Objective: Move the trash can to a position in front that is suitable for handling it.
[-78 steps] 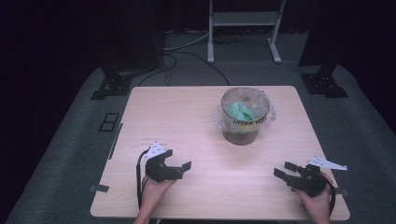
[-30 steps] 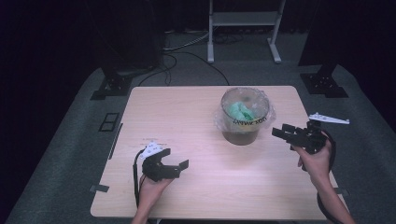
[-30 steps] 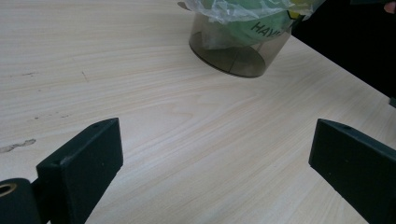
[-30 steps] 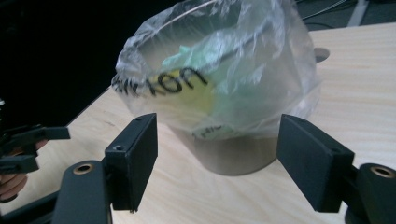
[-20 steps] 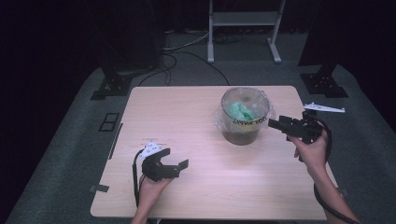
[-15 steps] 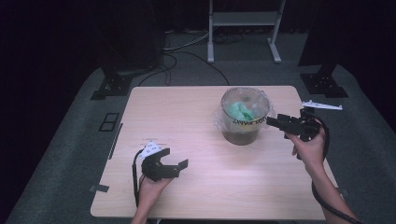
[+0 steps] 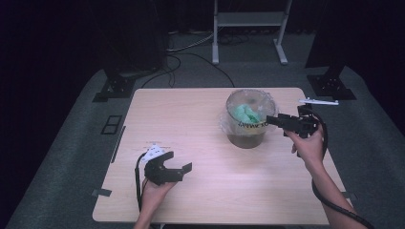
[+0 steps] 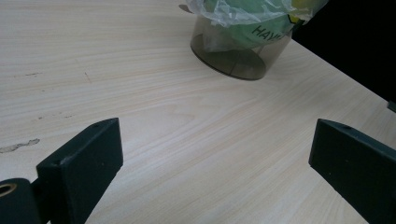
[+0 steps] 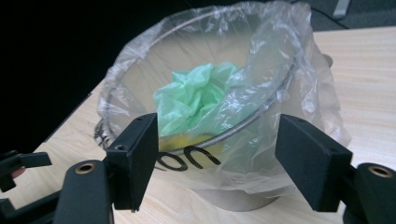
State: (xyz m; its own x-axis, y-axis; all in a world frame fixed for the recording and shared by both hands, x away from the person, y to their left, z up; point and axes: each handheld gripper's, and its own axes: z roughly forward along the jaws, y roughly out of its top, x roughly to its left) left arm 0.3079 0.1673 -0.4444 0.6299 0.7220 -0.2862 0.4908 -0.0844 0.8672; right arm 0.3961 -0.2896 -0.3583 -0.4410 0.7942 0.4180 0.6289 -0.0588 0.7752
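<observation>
Right gripper point(image 7: 273, 119), jaws apart, hovers just beside the lined bin point(image 7: 247, 125). Left gripper point(image 7: 177, 162), jaws also apart, sits well away from the bin on the table point(image 7: 191, 114).

I see the bin point(image 7: 246, 125) standing on the surface point(image 7: 191, 119), toward the far right part of it. A bag point(image 9: 299, 56) sits in the bin and folds out over its rim. A crumpled bag point(image 9: 196, 95) lies inside, down in the middle. My right tongs point(image 7: 273, 119) are just beside the bin, on its right side, up near the rim. My left tongs point(image 7: 177, 162) are near the front edge on the left, well apart from the bin. Behind the surface, a frame point(image 7: 248, 24) stands on the floor.
</observation>
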